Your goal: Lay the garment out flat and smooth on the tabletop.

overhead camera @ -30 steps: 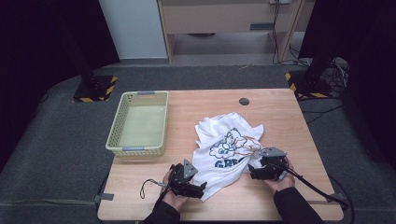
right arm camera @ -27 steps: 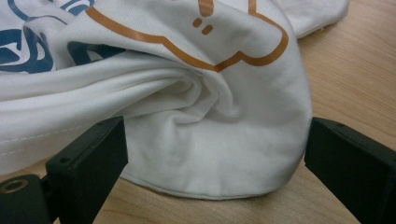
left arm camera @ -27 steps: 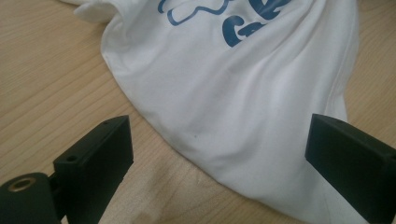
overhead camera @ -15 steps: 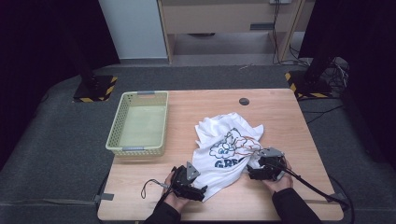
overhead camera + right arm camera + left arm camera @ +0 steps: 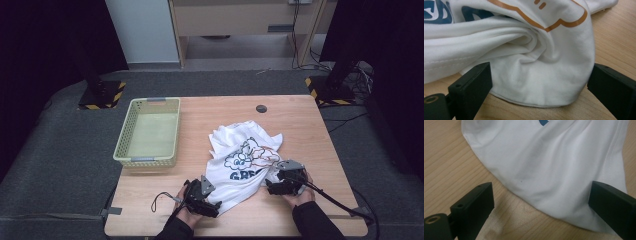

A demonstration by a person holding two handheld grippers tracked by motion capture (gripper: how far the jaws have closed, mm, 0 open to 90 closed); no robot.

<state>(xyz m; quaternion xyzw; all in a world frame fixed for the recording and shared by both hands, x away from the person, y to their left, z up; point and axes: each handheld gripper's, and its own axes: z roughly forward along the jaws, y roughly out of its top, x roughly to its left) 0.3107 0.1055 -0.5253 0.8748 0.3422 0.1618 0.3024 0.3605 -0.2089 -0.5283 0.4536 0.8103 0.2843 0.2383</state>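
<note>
both grippers, left [image 5: 216,207] & right [image 5: 268,188], stood w/ jaws wide open at the crumpled white t-shirt [image 5: 243,156] hem on the tabletop [image 5: 210,115]; nothing gripped yet, folding seemingly all left to do.

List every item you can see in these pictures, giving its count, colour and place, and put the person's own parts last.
T-shirt: one, white with blue and orange print, crumpled on the table's near middle.
Basket: one, pale yellow-green, on the table's left side, nothing in it.
Round cap: one, dark, set in the table near its far edge.
Table: one, light wood.
Stand bases: two, black with yellow stripes, on the floor beyond the table.
Left gripper: one, black, open at the shirt's near edge.
Right gripper: one, black, open around a fold.
Hands: two, holding the grippers.
</note>
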